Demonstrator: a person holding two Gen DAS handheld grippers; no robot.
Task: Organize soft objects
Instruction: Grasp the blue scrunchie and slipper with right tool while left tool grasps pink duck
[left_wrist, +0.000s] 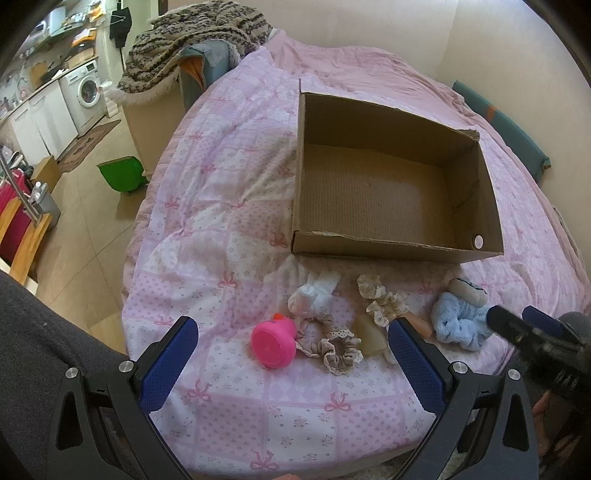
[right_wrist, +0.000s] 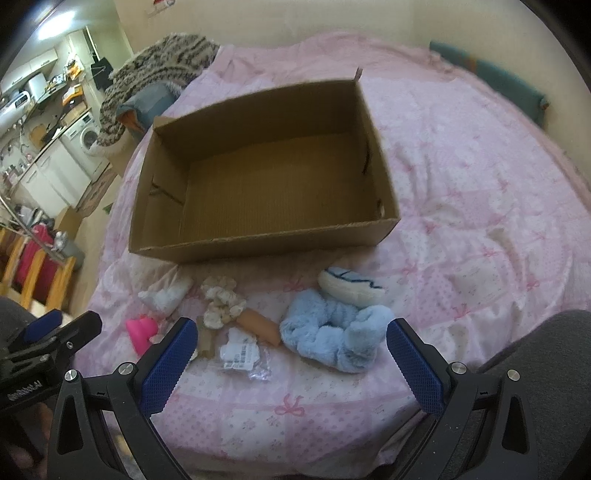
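Cardboard box open-topped, nothing inside, mid-bed on pink quilt; wide bare quilt toward right edge.
Soft items in row between box and near bed edge: pink toy, beige scrunchie, cream scrunchie, blue fluffy scrunchie, white-blue pad touching it behind.
Plastic packet, label print unreadable.
Left gripper spread wide, holding nothing, above near edge.
Right gripper likewise wide apart, bare, straddling blue fluffy scrunchie.

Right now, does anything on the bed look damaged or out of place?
The cardboard box has ragged, torn rims, worst at its far right corner. A crinkled clear plastic packet lies among the soft items.
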